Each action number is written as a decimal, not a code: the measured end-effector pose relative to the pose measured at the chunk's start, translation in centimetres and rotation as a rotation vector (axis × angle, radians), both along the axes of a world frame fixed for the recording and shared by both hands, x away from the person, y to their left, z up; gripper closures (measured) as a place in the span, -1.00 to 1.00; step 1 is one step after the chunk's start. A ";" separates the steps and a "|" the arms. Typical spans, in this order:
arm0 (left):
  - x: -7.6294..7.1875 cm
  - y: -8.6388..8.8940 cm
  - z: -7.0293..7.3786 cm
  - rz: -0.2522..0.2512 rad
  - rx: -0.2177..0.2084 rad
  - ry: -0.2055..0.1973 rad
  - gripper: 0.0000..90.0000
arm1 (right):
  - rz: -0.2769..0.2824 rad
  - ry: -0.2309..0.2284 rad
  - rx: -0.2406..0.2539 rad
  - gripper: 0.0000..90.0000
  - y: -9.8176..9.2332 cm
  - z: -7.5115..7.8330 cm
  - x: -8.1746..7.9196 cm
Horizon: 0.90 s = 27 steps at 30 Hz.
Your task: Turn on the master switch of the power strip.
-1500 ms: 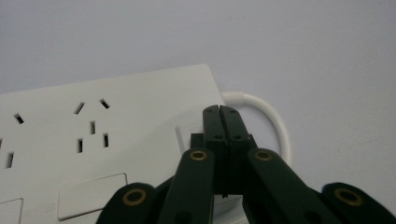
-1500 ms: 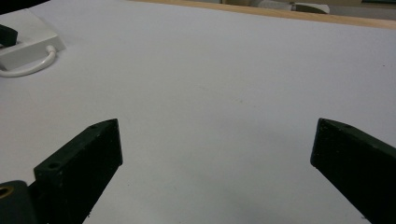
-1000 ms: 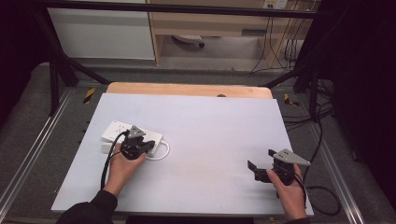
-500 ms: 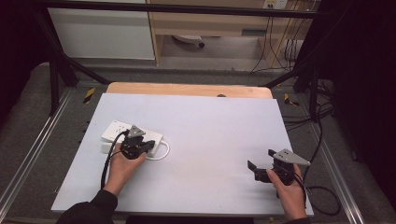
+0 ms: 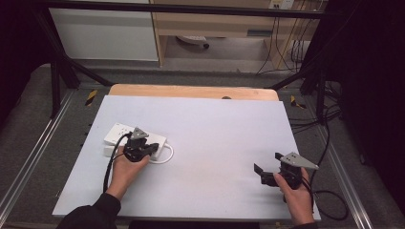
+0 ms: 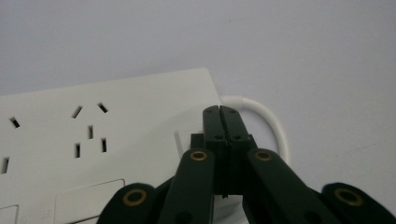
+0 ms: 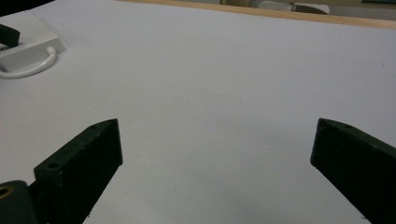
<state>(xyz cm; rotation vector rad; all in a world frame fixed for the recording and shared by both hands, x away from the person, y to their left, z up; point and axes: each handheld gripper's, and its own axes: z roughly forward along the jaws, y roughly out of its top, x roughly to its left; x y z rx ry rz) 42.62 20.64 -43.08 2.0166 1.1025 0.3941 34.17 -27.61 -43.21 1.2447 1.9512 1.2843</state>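
Nothing has moved since the earlier frames: both your hands sit where they were. Your left gripper point(image 5: 152, 147) is over the near right end of the white power strip point(image 5: 119, 132), jaws fully closed with nothing between them; in the left gripper view the tips point(image 6: 220, 112) sit over the strip's end, whether touching I can't tell, just beside where its white cable point(image 6: 271, 122) loops out. That strip lies flat on the left part of the table point(image 5: 210, 133). Your right gripper point(image 5: 264, 174) rests at the near right, well apart from it, jaws wide open and empty.
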 end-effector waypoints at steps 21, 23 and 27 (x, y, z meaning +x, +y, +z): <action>0.1 0.0 0.1 -0.003 0.007 -0.006 1.00 | -0.004 -0.007 0.001 -0.94 -0.1 0.1 0.0; 0.1 0.0 0.1 -0.003 0.006 -0.007 1.00 | -0.004 -0.007 0.001 -0.94 -0.1 0.1 0.0; 0.0 0.0 0.2 -0.003 0.000 -0.018 1.00 | -0.005 -0.009 0.002 -0.94 -0.1 0.1 0.0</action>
